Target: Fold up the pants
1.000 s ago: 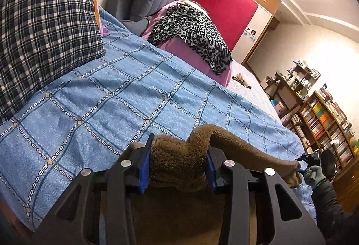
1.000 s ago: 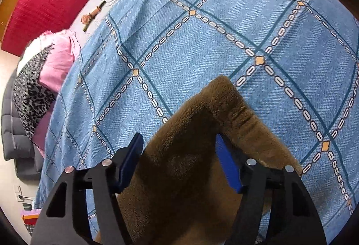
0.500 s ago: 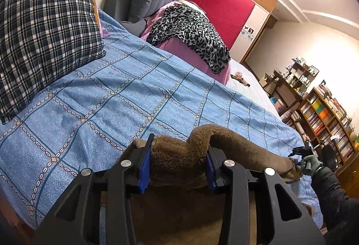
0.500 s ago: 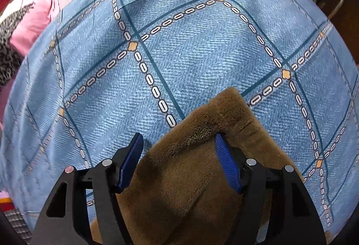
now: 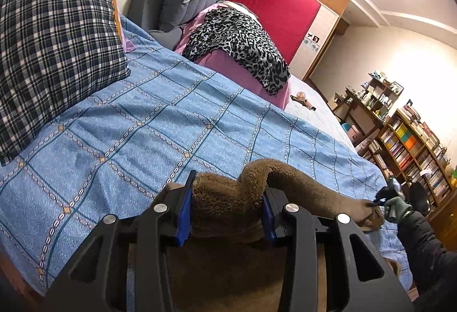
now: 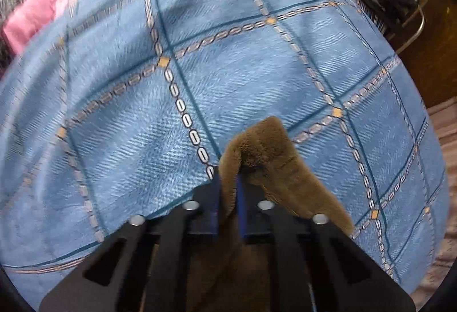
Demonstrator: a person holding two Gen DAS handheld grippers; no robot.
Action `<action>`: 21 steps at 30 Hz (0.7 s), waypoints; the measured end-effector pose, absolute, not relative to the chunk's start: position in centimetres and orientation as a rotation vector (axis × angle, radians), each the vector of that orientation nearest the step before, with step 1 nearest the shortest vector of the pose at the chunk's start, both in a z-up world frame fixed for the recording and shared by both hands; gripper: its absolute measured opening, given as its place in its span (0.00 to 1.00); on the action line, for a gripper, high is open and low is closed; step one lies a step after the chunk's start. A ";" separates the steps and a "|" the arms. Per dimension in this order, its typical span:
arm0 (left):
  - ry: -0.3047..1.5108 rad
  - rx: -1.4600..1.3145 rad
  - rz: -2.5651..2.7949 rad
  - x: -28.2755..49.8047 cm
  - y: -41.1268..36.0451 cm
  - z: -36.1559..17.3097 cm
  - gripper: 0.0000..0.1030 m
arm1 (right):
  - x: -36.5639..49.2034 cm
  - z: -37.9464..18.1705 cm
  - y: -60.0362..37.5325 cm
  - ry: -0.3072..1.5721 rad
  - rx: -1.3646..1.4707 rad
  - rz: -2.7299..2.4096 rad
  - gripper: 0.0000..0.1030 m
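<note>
Pants (image 5: 228, 226): 1 pair, brown fleece, lying on the bed's near edge, with 2 bunched parts raised in the 2 grippers.
Bed (image 5: 160, 123): 1, under a blue checked cover; it bears the pants, the pillow and the far pile of clothes.
Pillow (image 5: 54, 40): 1, dark plaid, at the bed's head, well apart from the pants.
Leopard cloth (image 5: 237, 43): 1, draped over a pink heap at the far side, clear of the work.
Left gripper (image 5: 225, 207): jaws part-way closed, pads pressing a thick roll of fleece between them; a loop of pile bulges up over the right pad.
Right gripper (image 6: 230, 183): jaws pinched nearly together on a thin fold near a corner of the pants; the corner sticks up past the tips. In the left view it shows small at the far end of the garment, held by a gloved hand (image 5: 397, 206).
Handling: I judge the fleece soft, limp and light. It should sag between the 2 holds, and its pile should keep it from slipping.
Where to hold: likely best at edges or corners, as now, with both holds kept level so the fold lands flat.
Risk: the right pinch takes little cloth and may pull free under tension.
</note>
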State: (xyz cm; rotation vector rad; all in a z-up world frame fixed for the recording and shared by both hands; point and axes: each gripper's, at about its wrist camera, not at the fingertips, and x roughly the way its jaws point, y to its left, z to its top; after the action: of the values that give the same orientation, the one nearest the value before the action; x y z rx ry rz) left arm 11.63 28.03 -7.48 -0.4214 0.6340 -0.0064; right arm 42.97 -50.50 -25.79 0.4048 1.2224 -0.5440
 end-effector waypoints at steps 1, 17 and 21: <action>0.631 -0.422 -0.009 11.9 28.1 -7.4 0.38 | 42.1 -24.6 -51.0 1.193 0.418 -0.541 0.07; 0.567 -0.555 -0.058 12.3 32.1 -9.6 0.38 | 15.9 -13.3 -56.5 0.866 0.679 -0.454 0.06; 0.542 -0.577 -0.061 9.6 33.0 -9.9 0.38 | 8.2 -13.1 -55.6 0.808 0.698 -0.454 0.06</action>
State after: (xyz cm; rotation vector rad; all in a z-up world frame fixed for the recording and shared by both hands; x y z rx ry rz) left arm 9.60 33.00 -9.94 -0.5766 0.5416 -0.0613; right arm 8.25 -55.55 -13.12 0.6983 0.8083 -0.4537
